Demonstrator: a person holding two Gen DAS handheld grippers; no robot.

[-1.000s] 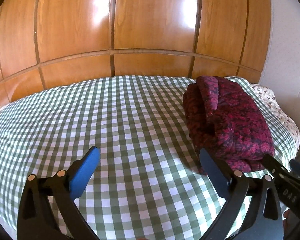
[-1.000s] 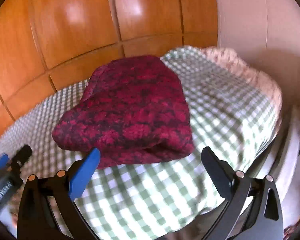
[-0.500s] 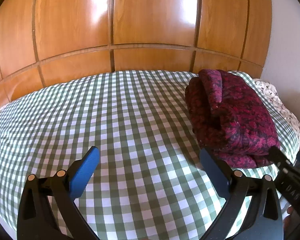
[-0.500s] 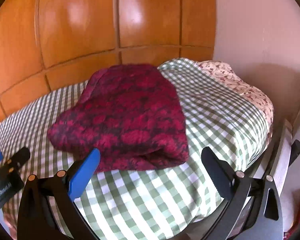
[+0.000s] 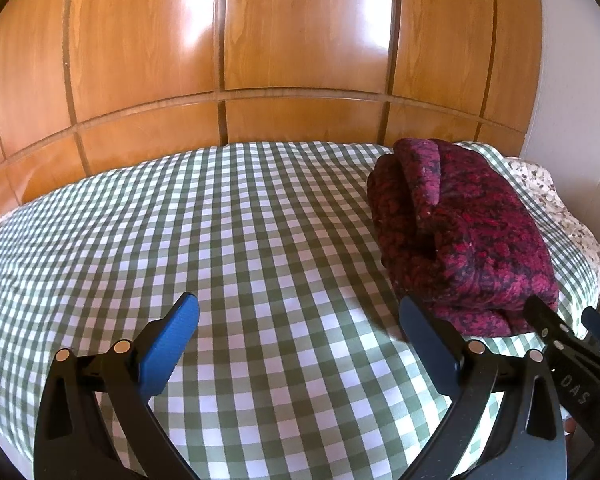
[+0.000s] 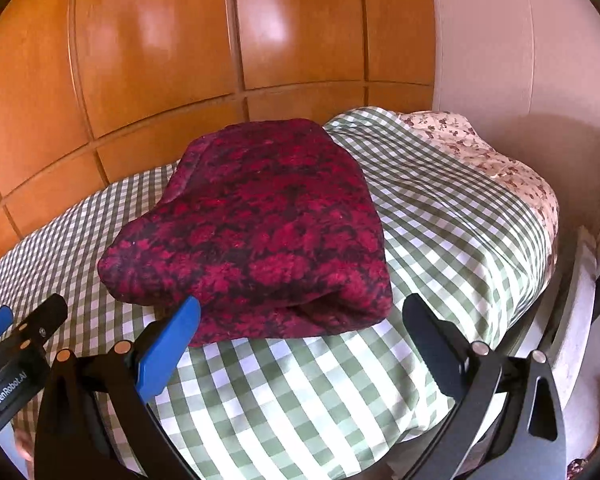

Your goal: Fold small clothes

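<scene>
Garment: the dark red knitted garment (image 6: 256, 232) lies folded into a thick bundle on the green checked bedcover (image 5: 220, 248), toward the bed's right end, near the floral pillow (image 6: 496, 160).
Left gripper (image 5: 296, 332): your jaws stand wide apart over bare cover, holding nothing; the bundle sits just right of them.
Right gripper (image 6: 300, 332): your jaws stand wide apart, empty, facing the bundle's near fold.
Handling: judge it soft, bulky and springy; not fragile, unlikely to slip, but layers may splay when lifted.
Hold: pinch through all layers at the near folded edge (image 6: 324, 320), not a single loose flap.
Backdrop: wooden panelling (image 5: 300, 40).
</scene>
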